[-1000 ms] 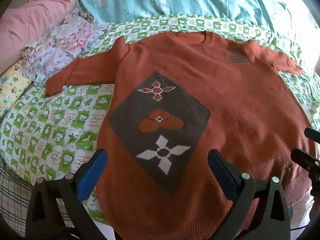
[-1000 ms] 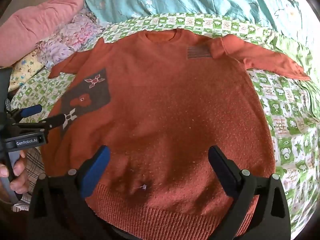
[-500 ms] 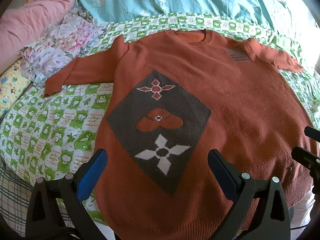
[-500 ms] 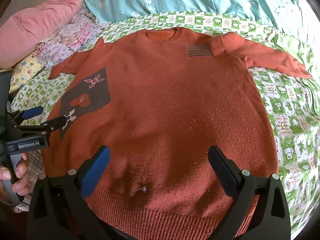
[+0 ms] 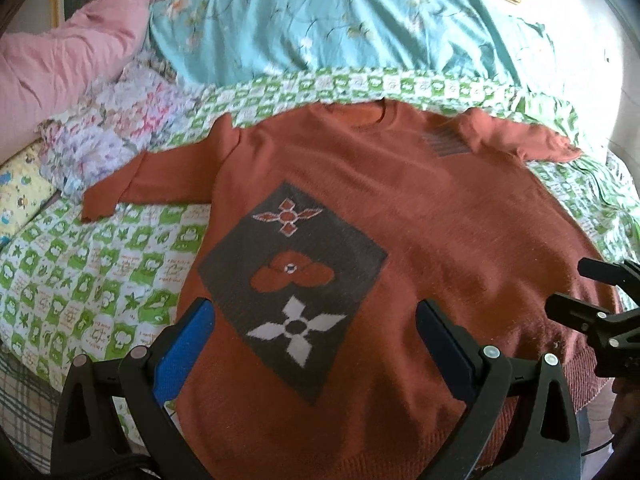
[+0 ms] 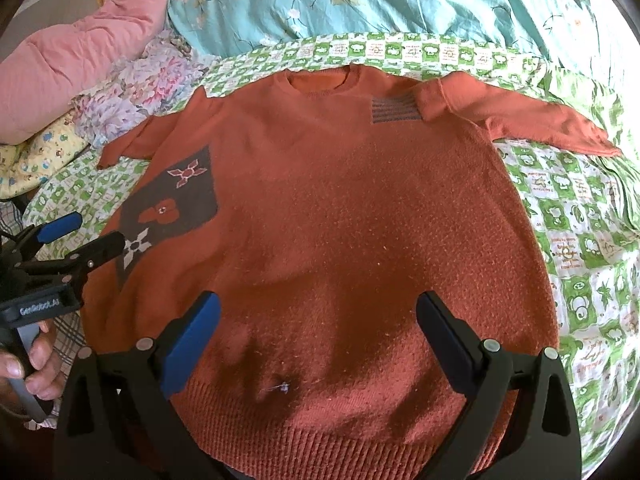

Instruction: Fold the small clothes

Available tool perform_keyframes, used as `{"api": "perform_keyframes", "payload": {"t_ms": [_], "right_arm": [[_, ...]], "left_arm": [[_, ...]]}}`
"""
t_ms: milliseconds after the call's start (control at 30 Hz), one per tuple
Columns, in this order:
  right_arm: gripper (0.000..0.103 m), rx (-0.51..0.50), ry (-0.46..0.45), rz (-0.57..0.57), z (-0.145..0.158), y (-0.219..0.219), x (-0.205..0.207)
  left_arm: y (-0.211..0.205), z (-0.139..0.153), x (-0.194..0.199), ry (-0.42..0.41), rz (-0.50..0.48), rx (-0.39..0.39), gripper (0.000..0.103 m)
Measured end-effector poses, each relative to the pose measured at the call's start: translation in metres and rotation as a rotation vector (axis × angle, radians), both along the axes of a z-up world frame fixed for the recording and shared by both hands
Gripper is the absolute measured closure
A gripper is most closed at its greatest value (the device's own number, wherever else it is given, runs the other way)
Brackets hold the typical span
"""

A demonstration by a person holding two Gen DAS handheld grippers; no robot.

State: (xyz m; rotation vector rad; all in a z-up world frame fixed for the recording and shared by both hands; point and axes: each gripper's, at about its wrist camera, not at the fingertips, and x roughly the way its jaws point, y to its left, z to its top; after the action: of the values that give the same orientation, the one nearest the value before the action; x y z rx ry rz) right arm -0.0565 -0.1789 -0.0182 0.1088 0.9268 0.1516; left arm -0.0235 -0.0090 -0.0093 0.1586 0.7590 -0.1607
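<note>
An orange knit sweater (image 5: 420, 216) with a grey diamond patch lies flat, front up, on the green checked bedspread (image 5: 92, 264); both sleeves are spread outwards. It also shows in the right wrist view (image 6: 360, 220). My left gripper (image 5: 316, 328) is open and empty, hovering above the sweater's lower left part near the hem. My right gripper (image 6: 318, 320) is open and empty above the sweater's lower right part near the ribbed hem. Each gripper shows at the edge of the other's view: the right one (image 5: 600, 300), the left one (image 6: 68, 236).
A pink quilt (image 5: 68, 56) and floral bedding (image 5: 116, 136) are piled at the far left. A turquoise floral cover (image 5: 340, 24) lies behind the sweater. A yellow printed cloth (image 5: 20, 200) is at the left edge. A hand (image 6: 36, 368) holds the left gripper's handle.
Both grippers have drawn back and risen slightly, so the sweater looks smaller and more of the headboard end shows. The sweater has not moved. Both jaws stay open.
</note>
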Motion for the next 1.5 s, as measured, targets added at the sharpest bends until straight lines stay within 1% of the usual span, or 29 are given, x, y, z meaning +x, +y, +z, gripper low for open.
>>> {"api": "perform_keyframes", "payload": {"t_ms": [67, 400, 867, 1500], "right_arm": [[0.005, -0.001, -0.002, -0.001, 0.0, 0.0, 0.0], [0.005, -0.02, -0.016, 0.011, -0.002, 0.002, -0.002], [0.005, -0.022, -0.024, 0.015, -0.003, 0.004, -0.002], [0.005, -0.032, -0.007, 0.03, -0.006, 0.009, -0.002]], "left_arm": [[-0.004, -0.001, 0.0, 0.008, -0.011, 0.01, 0.002], [-0.005, -0.008, 0.003, 0.04, -0.016, 0.005, 0.002], [-0.004, -0.011, 0.004, 0.048, -0.01, 0.005, 0.002], [-0.001, -0.013, 0.005, 0.058, -0.001, 0.004, 0.002]]}}
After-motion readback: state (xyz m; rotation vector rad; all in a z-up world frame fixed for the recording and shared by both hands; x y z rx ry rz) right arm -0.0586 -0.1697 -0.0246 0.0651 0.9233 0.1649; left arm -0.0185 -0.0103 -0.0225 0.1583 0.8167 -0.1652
